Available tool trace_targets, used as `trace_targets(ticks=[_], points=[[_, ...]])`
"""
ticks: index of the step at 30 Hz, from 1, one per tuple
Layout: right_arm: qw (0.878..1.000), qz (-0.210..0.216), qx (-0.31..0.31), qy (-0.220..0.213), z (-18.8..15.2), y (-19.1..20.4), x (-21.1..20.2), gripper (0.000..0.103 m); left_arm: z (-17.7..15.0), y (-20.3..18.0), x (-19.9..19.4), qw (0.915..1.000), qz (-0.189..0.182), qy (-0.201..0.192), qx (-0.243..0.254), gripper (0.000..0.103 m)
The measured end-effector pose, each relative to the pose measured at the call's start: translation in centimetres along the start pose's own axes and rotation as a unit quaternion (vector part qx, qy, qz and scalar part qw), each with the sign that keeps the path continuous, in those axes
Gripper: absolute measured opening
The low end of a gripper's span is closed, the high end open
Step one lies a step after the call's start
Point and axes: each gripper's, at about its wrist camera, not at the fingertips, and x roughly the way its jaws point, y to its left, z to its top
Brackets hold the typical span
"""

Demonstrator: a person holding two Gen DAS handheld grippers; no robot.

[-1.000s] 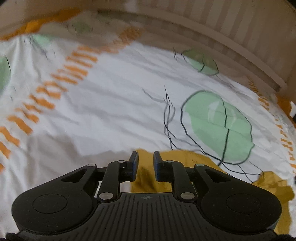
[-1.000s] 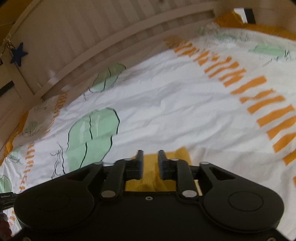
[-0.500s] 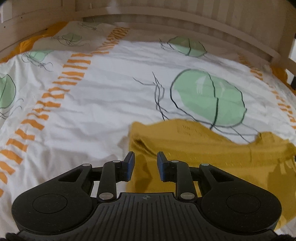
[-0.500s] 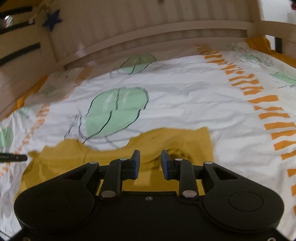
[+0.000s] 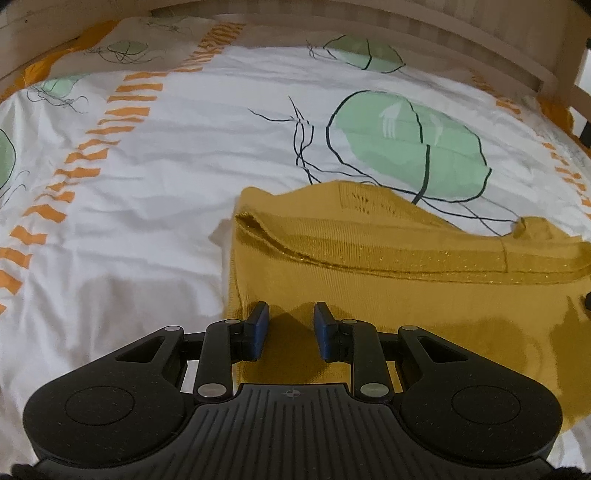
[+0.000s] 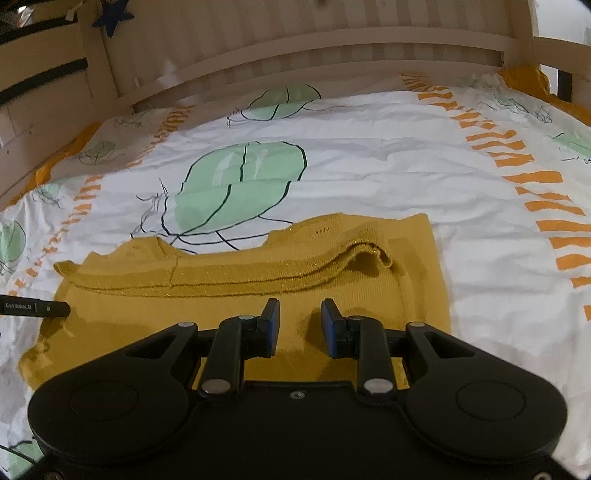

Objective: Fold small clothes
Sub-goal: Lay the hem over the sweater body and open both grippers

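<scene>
A mustard-yellow knitted sweater [image 5: 388, 280] lay spread on a bed, one layer folded over so that a glittery hem band [image 6: 229, 277] ran across its width. The garment rested on a white bedsheet [image 5: 155, 192] printed with green leaves [image 6: 240, 181] and rows of orange dashes [image 6: 543, 192]. The left tongs [image 5: 290, 314] hovered over the sweater's near left edge, fingers spread apart with nothing between them. The right tongs [image 6: 300, 310] hung over the near right part of the garment, likewise spread and gripping nothing. In the right wrist view, the black tip of the other tool [image 6: 48, 308] showed at the sweater's left edge. A pale wooden slatted bed rail [image 6: 295, 40] curved behind the bedding, with a dark blue star [image 6: 112, 16] hanging at its upper left.
</scene>
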Motion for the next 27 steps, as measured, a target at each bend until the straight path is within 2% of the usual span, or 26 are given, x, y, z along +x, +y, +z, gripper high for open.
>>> trace_targets(ticks=[13,20,27], points=[[0.999,-0.024,-0.034,0.012,-0.2,0.2,2.4,0.037,0.9,-0.8,2.1,0.9997,0.007,0.01,0.022,0.028],[0.998,-0.04,-0.053,0.013,2.1,0.3,4.7,0.036,2.7,-1.2,3.2,0.9992,0.01,0.011,0.037,0.03],[0.997,-0.055,-0.044,0.017,4.6,-0.1,7.3,0.036,4.6,-1.2,4.8,0.9992,0.012,0.007,0.037,0.03]])
